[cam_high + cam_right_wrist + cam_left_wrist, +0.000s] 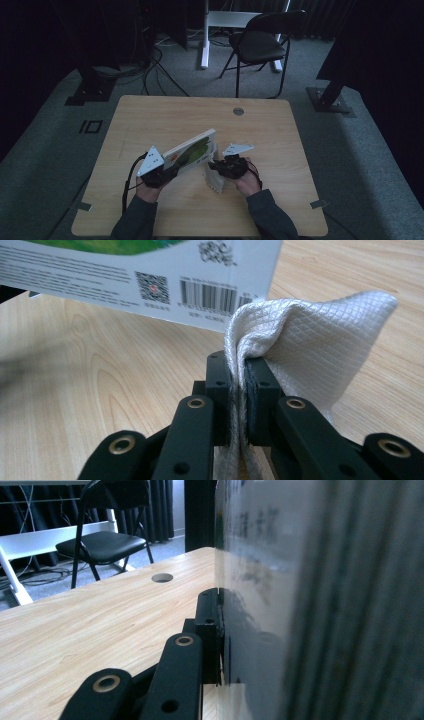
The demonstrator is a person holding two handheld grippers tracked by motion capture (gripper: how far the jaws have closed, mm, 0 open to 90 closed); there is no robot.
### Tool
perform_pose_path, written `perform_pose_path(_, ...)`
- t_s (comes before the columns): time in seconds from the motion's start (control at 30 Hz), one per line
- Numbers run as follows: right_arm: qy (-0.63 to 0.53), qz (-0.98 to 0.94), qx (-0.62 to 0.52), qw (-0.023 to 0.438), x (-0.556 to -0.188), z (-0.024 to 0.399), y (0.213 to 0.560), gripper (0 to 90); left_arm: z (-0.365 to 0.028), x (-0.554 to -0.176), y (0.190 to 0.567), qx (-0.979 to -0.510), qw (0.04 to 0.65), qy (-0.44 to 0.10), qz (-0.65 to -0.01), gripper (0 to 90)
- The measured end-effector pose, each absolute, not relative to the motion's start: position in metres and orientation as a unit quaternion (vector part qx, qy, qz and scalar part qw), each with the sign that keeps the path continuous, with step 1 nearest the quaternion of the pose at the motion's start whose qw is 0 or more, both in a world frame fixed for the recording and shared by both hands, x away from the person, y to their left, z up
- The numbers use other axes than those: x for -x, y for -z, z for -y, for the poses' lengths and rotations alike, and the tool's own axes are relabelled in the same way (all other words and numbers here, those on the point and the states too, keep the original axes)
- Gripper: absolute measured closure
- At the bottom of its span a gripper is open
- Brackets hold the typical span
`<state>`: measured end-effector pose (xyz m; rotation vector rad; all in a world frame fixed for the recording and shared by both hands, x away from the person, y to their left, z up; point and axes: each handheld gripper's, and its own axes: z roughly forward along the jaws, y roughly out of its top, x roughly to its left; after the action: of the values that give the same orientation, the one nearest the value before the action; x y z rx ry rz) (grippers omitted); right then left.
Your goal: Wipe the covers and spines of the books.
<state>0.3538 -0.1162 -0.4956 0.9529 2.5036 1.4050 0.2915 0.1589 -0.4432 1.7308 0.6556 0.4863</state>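
A thin book with a green picture on its cover is tilted up above the wooden table. My left gripper is shut on the book's lower left edge. In the left gripper view the book stands edge-on against the gripper's black jaw. My right gripper is shut on a white quilted cloth just right of the book. In the right gripper view the cloth is pinched between the pads of the gripper, and the book's back cover with a barcode lies just beyond.
A round cable hole sits near the table's far edge. Beyond the table stand a black folding chair and a white desk frame. Cables and dark stand feet lie on the grey carpet.
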Motion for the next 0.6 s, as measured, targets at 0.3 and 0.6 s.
perform_pose_path(0.3,-0.457,-0.827,-0.323,0.054,-0.3559,0.1159,0.4988,83.0,-0.1586,-0.2907,0.4423,-0.738,0.578,-0.208,-0.279,77.7)
perform_pose_path(0.6,-0.454,-0.826,-0.331,0.055,-0.3574,0.1173,0.4989,83.0,-0.1574,-0.2901,0.4418,-0.739,0.578,-0.207,-0.277,77.7)
